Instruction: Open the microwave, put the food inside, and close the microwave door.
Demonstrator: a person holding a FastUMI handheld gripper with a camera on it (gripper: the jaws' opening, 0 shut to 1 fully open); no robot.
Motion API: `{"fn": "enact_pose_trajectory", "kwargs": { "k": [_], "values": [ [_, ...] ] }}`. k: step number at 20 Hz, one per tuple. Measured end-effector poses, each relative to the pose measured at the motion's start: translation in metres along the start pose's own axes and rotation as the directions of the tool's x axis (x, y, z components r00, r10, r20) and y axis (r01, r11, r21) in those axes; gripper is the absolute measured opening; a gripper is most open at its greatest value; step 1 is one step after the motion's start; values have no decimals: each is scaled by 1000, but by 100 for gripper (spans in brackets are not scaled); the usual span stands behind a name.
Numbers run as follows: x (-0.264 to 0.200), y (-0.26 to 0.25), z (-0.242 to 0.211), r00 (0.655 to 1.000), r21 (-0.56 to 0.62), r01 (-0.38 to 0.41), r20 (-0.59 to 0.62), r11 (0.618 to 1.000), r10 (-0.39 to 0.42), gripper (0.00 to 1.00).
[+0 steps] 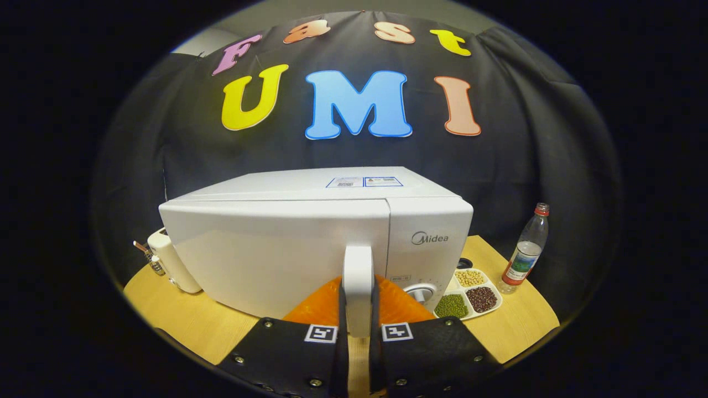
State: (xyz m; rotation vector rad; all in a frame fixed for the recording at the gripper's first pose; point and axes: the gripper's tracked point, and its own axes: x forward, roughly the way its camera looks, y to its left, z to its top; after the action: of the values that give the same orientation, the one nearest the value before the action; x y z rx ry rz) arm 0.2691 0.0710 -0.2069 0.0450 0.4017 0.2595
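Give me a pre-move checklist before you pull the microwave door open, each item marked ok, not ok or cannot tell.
1. Gripper on the door handle: handle sits between the fingers, ok.
2. Both fingers pressing firmly on the handle: cannot tell.
3. Microwave door shut, so the pull is still needed: ok.
4. Food tray with beans beside the microwave, clear of the door front: ok.
5. Water bottle upright beyond the tray: ok.
6. Room for the door to swing past the white appliance at the hinge side: cannot tell.
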Motion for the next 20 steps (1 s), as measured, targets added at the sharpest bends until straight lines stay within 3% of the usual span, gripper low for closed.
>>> {"fn": "enact_pose_trajectory", "kwargs": {
  "k": [1,3,9,14,20],
  "values": [
    [-1,0,0,1000,-7,3,-13,1000,-3,9],
    [-7,0,-4,999,30,9,-40,1000,-8,9],
    [-59,17,-22,1000,-3,5,-24,1000,-6,10],
    [-105,46,-37,998,27,-41,-51,999,43,20],
    [-148,83,-53,996,10,-69,-57,998,69,21]
  ]
}}
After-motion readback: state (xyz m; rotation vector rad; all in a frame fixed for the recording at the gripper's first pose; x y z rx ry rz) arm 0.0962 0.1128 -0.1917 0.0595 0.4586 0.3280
